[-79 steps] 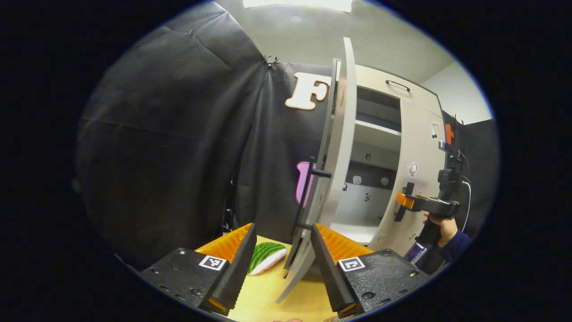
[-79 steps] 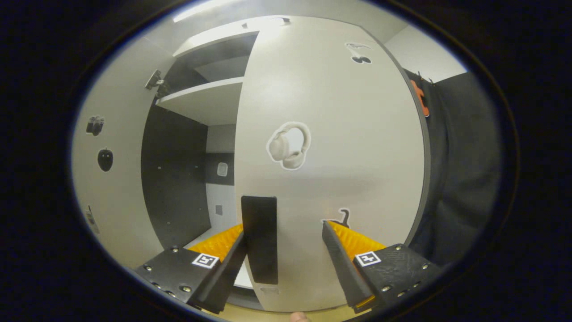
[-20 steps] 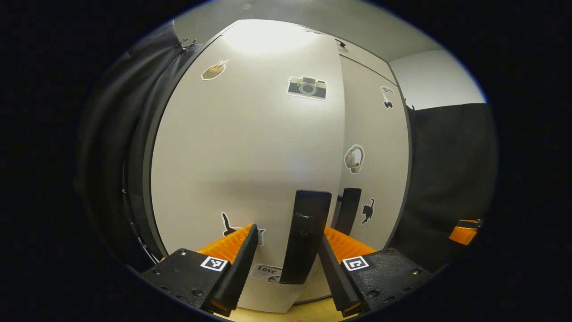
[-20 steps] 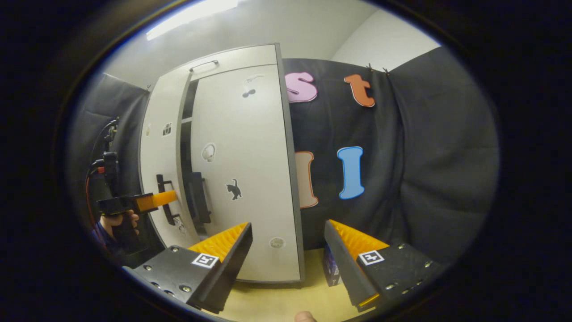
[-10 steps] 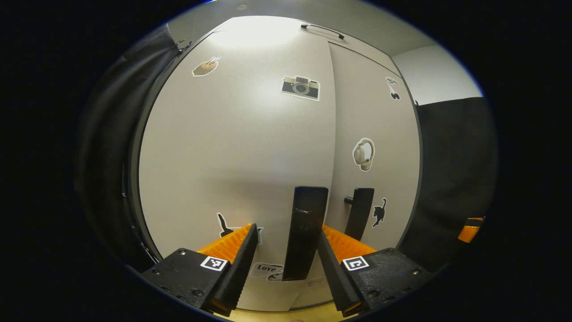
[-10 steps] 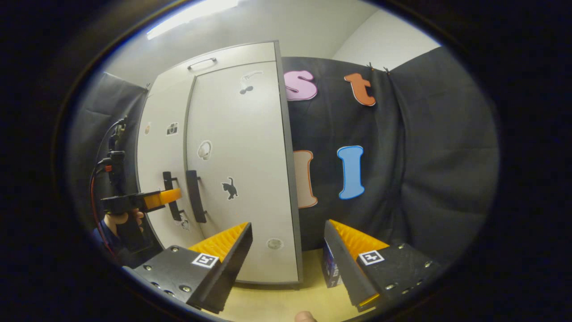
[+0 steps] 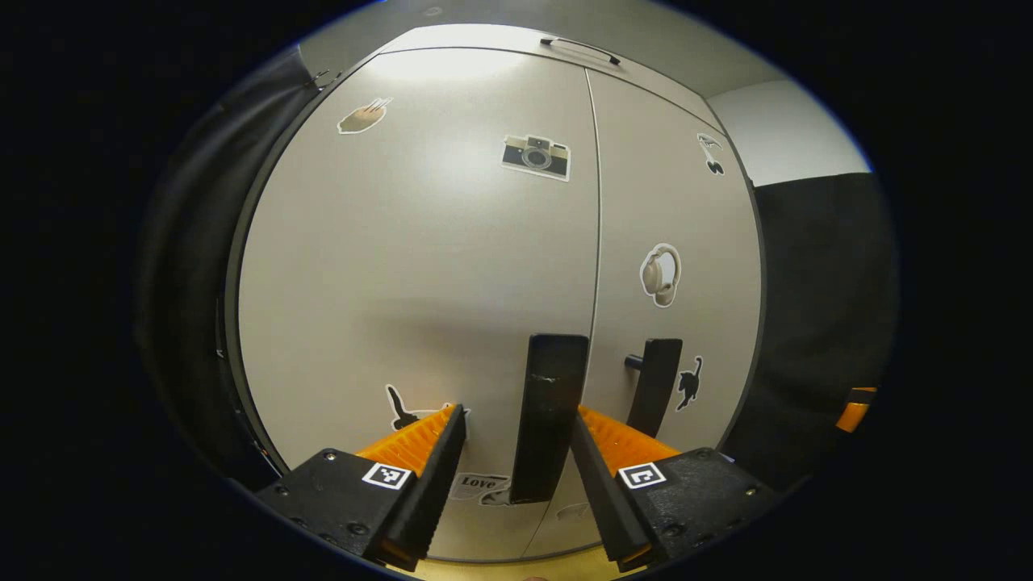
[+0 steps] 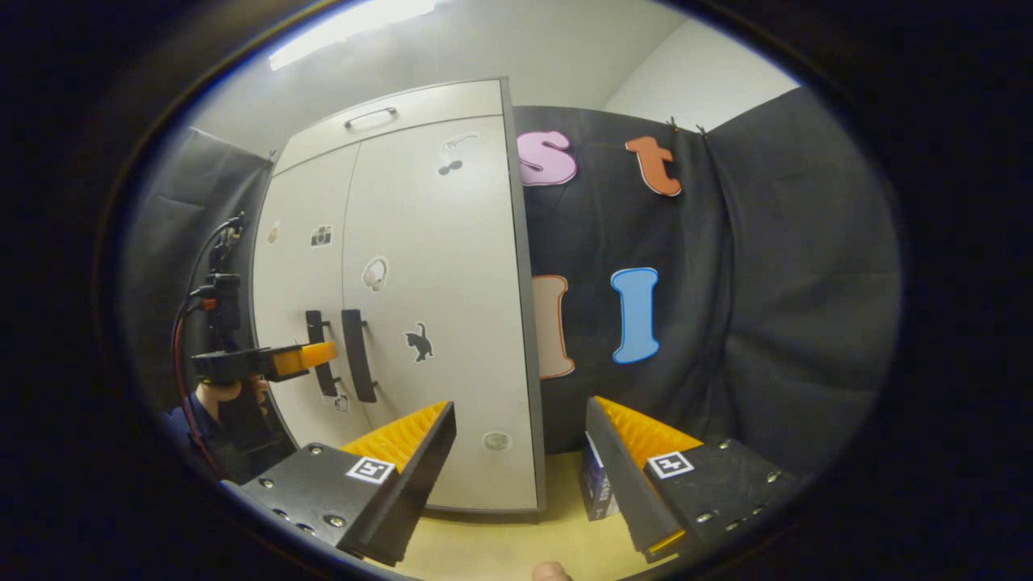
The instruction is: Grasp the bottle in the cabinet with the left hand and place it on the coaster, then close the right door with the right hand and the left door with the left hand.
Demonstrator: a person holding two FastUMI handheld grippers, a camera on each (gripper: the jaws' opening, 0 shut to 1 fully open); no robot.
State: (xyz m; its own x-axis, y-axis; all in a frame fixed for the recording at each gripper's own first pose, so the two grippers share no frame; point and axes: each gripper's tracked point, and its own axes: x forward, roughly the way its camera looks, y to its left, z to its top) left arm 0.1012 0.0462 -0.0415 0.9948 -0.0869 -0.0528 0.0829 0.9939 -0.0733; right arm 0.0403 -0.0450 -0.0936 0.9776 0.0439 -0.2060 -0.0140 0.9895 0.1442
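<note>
Black cloth walls close in the booth, and the pale cabinet [image 8: 420, 307] stands on a yellowish tabletop [image 8: 500, 541] ahead of both tongs. I have the left gripper [image 7: 516, 476] pushed up against the left door [image 7: 420, 274], its two fingers spread wide with that door's black handle [image 7: 549, 415] standing between them, close to the right finger but not pinched; I hold it there because a flat shove near the handle is what seats the door, and no clamping is needed. The right gripper [image 8: 520, 472] hangs back, jaws apart and empty, well off to the side of the right door [image 8: 440, 298], since its own door was its only job. From there I also see the left gripper [image 8: 303, 357] just at the handles, a hand [image 8: 230, 395] behind it. A second ago the left door was ajar, a dark gap showing beside the right door; now the two doors meet in one thin seam. I cannot see the bottle or the coaster, so I cannot say where they stand. I judge the task nearly finished.
</note>
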